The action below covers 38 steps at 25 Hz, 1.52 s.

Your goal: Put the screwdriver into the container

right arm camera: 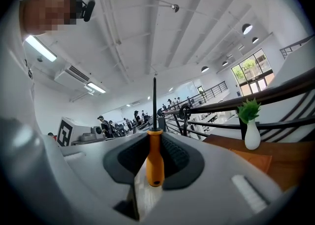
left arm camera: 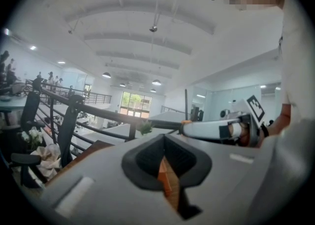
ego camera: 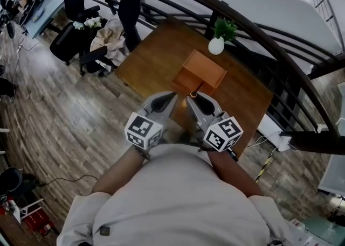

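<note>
My right gripper (right arm camera: 154, 146) is shut on the orange handle of the screwdriver (right arm camera: 154, 159), whose black shaft points straight up. In the head view both grippers are held near my chest, above the near edge of the wooden table (ego camera: 152, 59). The right gripper (ego camera: 192, 97) shows the end of the screwdriver (ego camera: 193, 95) at its tips. The left gripper (ego camera: 172, 97) is beside it, shut and empty. The orange-brown container (ego camera: 199, 72) lies on the table just ahead of both. A strip of the container (left arm camera: 167, 179) shows through the left gripper's (left arm camera: 165, 156) narrow slit.
A white vase with a green plant (ego camera: 218, 41) stands at the table's far edge, behind the container. A dark curved railing (ego camera: 259, 29) runs past the table's far side. Office chairs (ego camera: 75, 35) stand on the wood floor to the left.
</note>
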### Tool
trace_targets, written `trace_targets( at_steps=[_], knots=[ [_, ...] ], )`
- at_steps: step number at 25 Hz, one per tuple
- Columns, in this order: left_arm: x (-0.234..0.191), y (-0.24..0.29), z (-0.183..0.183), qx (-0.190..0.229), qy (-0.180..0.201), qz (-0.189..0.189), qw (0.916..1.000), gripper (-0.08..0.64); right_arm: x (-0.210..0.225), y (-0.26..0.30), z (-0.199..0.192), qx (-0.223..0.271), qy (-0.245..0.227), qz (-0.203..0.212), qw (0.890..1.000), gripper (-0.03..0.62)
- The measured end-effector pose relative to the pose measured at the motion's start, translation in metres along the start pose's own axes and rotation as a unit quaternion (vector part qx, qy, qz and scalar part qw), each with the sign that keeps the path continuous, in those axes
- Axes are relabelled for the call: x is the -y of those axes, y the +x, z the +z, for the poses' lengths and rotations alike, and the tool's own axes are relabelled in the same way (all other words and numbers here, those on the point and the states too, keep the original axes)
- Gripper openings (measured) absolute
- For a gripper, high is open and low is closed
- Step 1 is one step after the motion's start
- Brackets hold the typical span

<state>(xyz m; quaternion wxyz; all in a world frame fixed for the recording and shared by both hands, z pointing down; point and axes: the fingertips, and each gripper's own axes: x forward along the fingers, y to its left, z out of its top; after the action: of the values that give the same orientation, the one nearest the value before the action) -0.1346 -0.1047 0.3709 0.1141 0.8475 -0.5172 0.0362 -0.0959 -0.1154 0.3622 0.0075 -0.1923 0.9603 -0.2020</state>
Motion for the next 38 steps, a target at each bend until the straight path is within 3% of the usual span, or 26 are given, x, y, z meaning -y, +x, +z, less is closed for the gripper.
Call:
trace_targets(
  at_steps=[12,22,38],
  knots=[
    [0.043,0.092,0.008,-0.001,0.014,-0.040,0.9991,0.003,0.080,-0.050,0.027,0.013,-0.001,-0.028,1.000,0.080],
    [0.061,0.131,0.006,-0.013,0.015,-0.079,0.9967,0.004,0.111,-0.074,0.034,0.018,-0.001,-0.064,0.998,0.078],
    [0.001,0.166,-0.002,-0.062,0.025,-0.135,0.9885,0.003,0.162,-0.034,0.034,0.020,0.030,-0.123,0.992,0.080]
  ],
)
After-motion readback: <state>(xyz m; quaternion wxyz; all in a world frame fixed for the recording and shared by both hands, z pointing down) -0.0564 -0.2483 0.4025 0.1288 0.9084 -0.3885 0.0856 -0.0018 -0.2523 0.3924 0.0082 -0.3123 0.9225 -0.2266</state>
